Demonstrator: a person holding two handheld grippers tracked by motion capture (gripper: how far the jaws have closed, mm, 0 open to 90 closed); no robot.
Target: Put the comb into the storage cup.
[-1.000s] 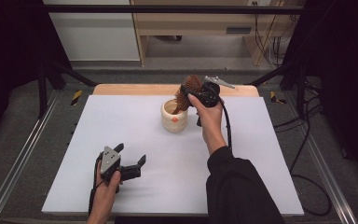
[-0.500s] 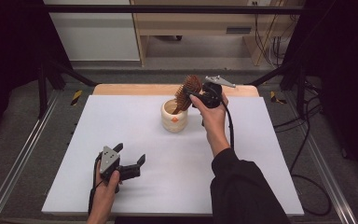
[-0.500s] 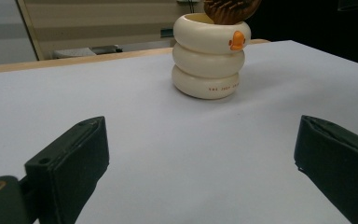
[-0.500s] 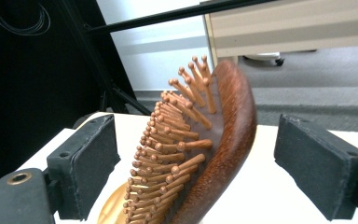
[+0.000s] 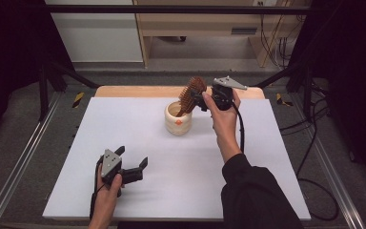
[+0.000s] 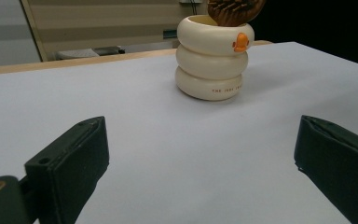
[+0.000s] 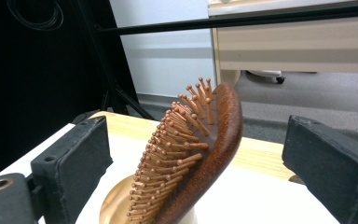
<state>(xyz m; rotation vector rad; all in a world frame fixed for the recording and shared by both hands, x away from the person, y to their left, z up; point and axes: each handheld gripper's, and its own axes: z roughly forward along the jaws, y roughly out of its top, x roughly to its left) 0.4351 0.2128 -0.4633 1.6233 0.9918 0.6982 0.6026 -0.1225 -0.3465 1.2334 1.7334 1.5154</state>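
A brown wooden paddle hairbrush (image 5: 191, 94) stands tilted in the cream ringed ceramic cup (image 5: 178, 119), centre-top of the white table (image 5: 267, 157). The right gripper (image 5: 204, 99) flanks it, fingers wide apart, gripping nothing. At lower left, the left gripper (image 5: 132, 160) gapes empty.

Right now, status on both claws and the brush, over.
Left claw open, low on the table. Right claw open beside the hairbrush. Hairbrush leaning in the cream cup. Nothing in the way.

Lab: metal frame (image 5: 181, 8), trailing cables (image 5: 314, 157)
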